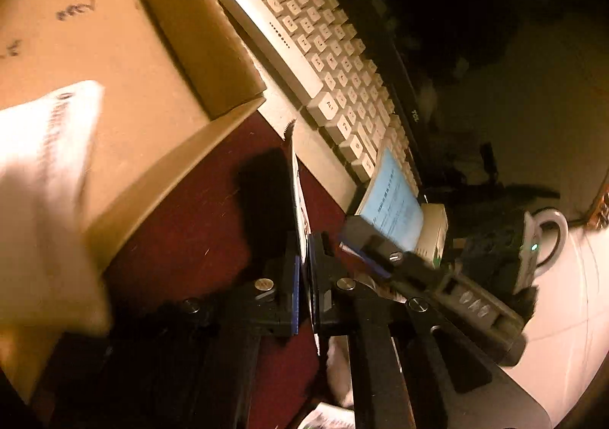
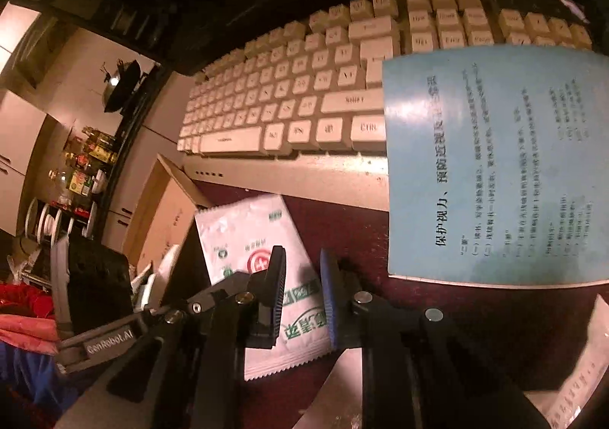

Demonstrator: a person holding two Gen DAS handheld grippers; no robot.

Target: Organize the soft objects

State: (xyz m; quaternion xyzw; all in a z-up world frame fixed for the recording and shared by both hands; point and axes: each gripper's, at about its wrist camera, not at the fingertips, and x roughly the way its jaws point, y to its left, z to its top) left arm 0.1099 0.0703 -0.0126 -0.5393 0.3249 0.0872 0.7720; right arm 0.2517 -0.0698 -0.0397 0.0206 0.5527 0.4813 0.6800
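The white sachet (image 2: 262,257), printed in green and red, lies on the dark red table (image 2: 437,314) under the right gripper (image 2: 302,299), whose jaws stand slightly apart above it without pressing it. The left gripper (image 1: 304,269) is clamped on the edge of a thin packet (image 1: 300,208), held upright. Beside it stands an open cardboard box (image 1: 152,48). Farther off, a blue booklet (image 2: 495,162) rests partly on a pale keyboard (image 2: 304,86).

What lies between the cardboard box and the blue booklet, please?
In the right wrist view, a white sachet with green print lies there on the dark red table, near the box.
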